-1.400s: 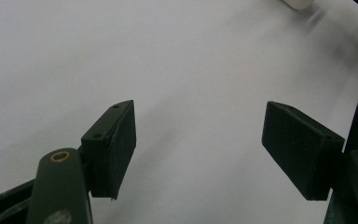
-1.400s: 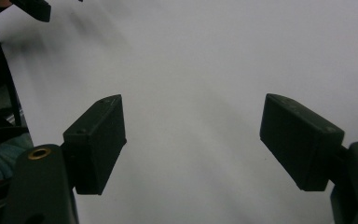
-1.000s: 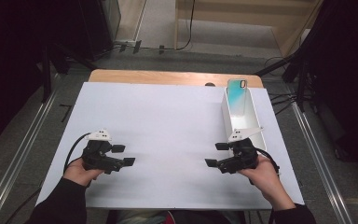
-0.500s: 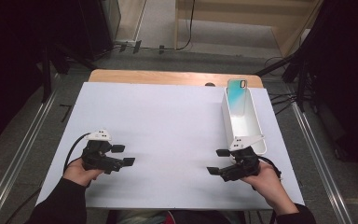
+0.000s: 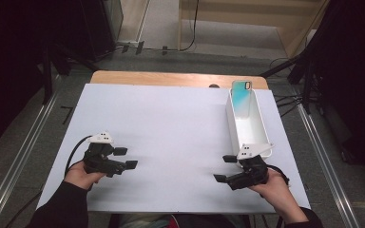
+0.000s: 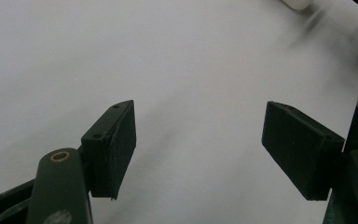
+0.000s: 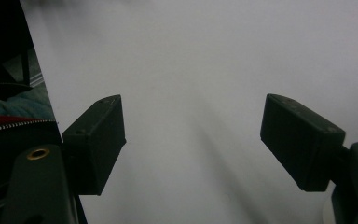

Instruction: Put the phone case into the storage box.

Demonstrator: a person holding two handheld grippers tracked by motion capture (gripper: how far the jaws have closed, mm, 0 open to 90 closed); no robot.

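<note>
Left gripper [image 5: 125,158] sits at about 8 o'clock on the white sheet [image 5: 171,118], held in the left hand [image 5: 81,175], jaws pointing toward 3 o'clock. Jaws apart, nothing between them; in the left gripper view [image 6: 198,149] only bare sheet shows in the gap. Right gripper [image 5: 224,168] at about 4 o'clock, held in the right hand [image 5: 275,185], jaws pointing toward 9 o'clock, also spread with nothing held. Right gripper view [image 7: 193,142] shows bare sheet between its jaws too, and a bit of clothing with a zipper [image 7: 14,125] at its left edge. White bin [image 5: 248,124] lies at 2 to 3 o'clock on the sheet, long side running front to back, near end just beside the right gripper's body. A phone [image 5: 241,95] with a teal back leans in the bin's far end, camera corner up. Neither gripper touches the phone. Wooden table edge [image 5: 171,78] shows at 12 o'clock beyond the sheet.
</note>
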